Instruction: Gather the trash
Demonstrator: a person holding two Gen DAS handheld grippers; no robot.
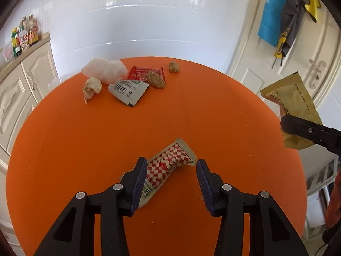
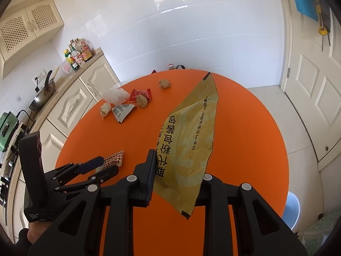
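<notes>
A red-and-white checked wrapper (image 1: 170,166) (image 2: 116,159) lies flat on the round orange table (image 1: 85,138). My left gripper (image 1: 171,164) (image 2: 102,167) stands open astride it; the left pad is at the wrapper's edge and the right pad is clear of it. My right gripper (image 2: 177,177) is shut on a large yellow wrapper (image 2: 189,136) and holds it up over the table's right side. In the left wrist view that yellow wrapper (image 1: 294,98) hangs at the far right, pinched in a black finger (image 1: 298,128).
At the table's far side lie a crumpled white bag (image 1: 106,69), a red wrapper (image 1: 140,72), a white barcode wrapper (image 1: 127,89), a tissue ball (image 1: 91,86) and two brown food lumps (image 1: 156,79). Cabinets (image 2: 70,106) stand left, a door (image 2: 315,98) right, a blue bin (image 2: 292,207) on the floor.
</notes>
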